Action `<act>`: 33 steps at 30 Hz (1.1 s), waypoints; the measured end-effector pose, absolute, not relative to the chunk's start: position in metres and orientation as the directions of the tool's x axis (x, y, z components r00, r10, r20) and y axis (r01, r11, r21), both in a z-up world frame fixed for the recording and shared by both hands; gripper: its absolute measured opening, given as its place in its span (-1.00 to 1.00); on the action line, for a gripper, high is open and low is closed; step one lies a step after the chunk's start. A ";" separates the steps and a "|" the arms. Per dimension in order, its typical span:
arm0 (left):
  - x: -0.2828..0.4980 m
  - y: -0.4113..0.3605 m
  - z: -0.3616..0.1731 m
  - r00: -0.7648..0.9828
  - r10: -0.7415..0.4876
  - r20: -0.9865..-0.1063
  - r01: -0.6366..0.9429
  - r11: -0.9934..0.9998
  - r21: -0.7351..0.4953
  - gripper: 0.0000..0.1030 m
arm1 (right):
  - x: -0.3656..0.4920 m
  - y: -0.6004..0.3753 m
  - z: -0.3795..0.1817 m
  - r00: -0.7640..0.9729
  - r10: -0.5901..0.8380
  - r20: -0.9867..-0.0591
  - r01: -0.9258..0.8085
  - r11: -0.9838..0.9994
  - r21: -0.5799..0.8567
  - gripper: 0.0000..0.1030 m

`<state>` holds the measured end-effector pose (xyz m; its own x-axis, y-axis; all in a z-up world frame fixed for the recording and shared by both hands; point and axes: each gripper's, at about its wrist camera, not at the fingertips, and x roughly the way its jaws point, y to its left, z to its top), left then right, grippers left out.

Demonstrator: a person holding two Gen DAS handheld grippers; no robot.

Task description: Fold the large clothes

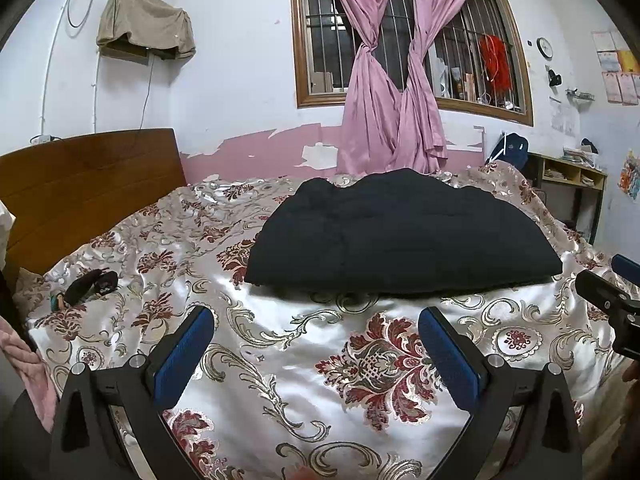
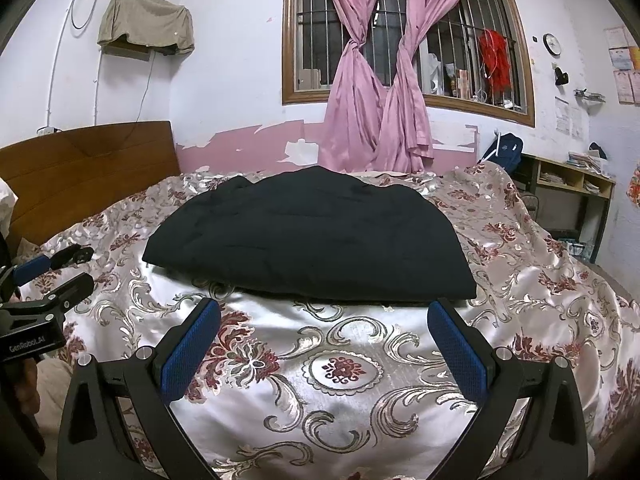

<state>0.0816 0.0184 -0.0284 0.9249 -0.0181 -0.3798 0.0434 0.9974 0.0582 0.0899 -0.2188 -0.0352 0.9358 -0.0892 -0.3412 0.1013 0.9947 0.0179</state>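
Note:
A black garment [image 1: 400, 236] lies in a folded, rounded pile on the floral satin bedspread [image 1: 304, 364]; it also shows in the right wrist view [image 2: 312, 240]. My left gripper [image 1: 316, 316] is open and empty, held over the bedspread just short of the garment's near edge. My right gripper [image 2: 324, 312] is open and empty, its fingertips close to the garment's near edge. Each gripper shows at the edge of the other's view: the right gripper [image 1: 612, 280] at the right edge, the left gripper [image 2: 56, 276] at the left edge.
A wooden headboard [image 1: 80, 188] stands at the left. A small dark object [image 1: 90, 284] lies on the bedspread near it. Pink curtains [image 1: 384, 80] hang at a barred window behind the bed. A desk shelf [image 1: 568, 172] stands at the right.

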 end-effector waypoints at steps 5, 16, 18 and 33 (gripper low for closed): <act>0.081 0.018 -0.029 0.925 -0.019 -0.380 0.044 0.997 0.057 1.00 | 0.090 -0.221 -0.035 0.936 -0.088 -0.342 0.100 0.995 0.018 0.97; 0.081 0.018 -0.029 0.926 -0.020 -0.378 0.044 0.997 0.056 1.00 | 0.089 -0.223 -0.036 0.936 -0.090 -0.340 0.103 0.994 0.022 0.97; 0.080 0.018 -0.028 0.926 -0.020 -0.378 0.045 0.997 0.057 1.00 | 0.089 -0.223 -0.037 0.936 -0.089 -0.340 0.103 0.994 0.021 0.97; 0.080 0.017 -0.028 0.927 -0.018 -0.375 0.042 0.998 0.055 1.00 | 0.089 -0.223 -0.035 0.937 -0.094 -0.336 0.109 0.994 0.027 0.97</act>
